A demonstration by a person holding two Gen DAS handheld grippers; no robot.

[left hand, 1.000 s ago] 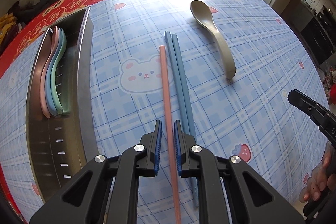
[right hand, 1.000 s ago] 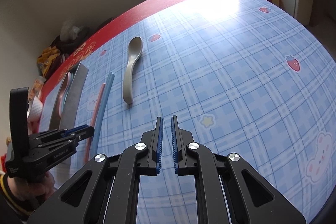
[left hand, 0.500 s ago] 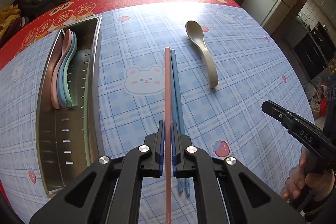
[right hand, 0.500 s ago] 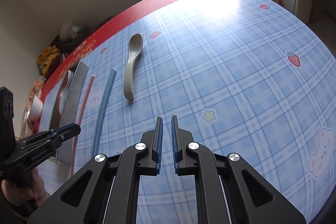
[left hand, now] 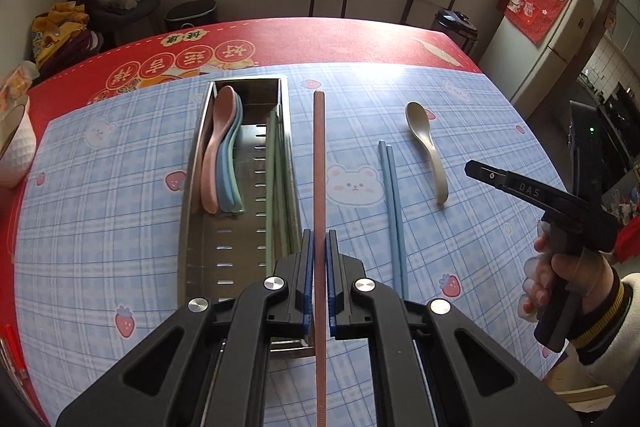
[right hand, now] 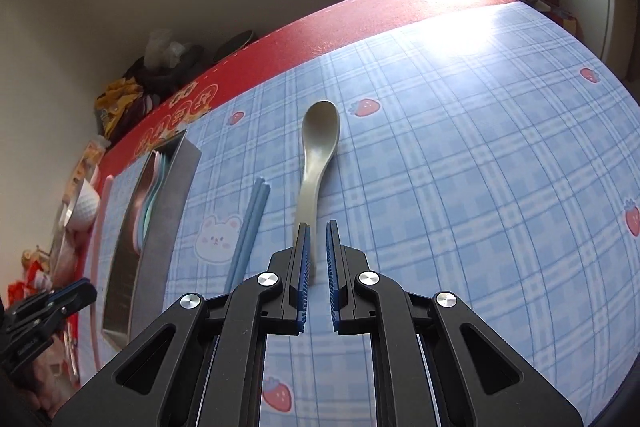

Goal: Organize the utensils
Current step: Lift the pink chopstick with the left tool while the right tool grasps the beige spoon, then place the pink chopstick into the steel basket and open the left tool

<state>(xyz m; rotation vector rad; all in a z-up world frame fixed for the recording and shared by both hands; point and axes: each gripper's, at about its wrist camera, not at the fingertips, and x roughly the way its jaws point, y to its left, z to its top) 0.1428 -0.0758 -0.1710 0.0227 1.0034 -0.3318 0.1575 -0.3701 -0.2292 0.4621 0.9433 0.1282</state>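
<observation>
Steel tray (left hand: 192, 187) lies lengthwise on the desk (left hand: 472, 131), left of centre in the left wrist view. Contents: three spoons nested on edge against its left wall, pink (left hand: 218, 131), blue (left hand: 229, 163), green (left hand: 239, 147); along its right wall, green chopsticks (left hand: 276, 179), count not clear from here. Left gripper (left hand: 319, 247) is clenched on one pink chopstick (left hand: 319, 163), jaws pressing the stick on both sides; the stick runs straight out ahead of the jaws and also back under the camera, held above the desk, its far tip level with the tray's far end and just right of the tray's right wall. Gripper pitches steeply downward. Two blue chopsticks (left hand: 392, 203) lie together on the desk, right of the pink one, well apart from the tray. One beige spoon (left hand: 426, 147) lies on the desk right of the blue pair, bowl away from the camera. Right gripper (right hand: 318, 247) points down at the beige spoon's handle end; jaws nearly closed with a narrow gap, empty, handle tip seen just beyond the left pad, contact not clear. In the left wrist view a hand (left hand: 560, 275) in a cream sleeve grips the right gripper's handle. Count: four spoons, one pink chopstick, two blue.
</observation>
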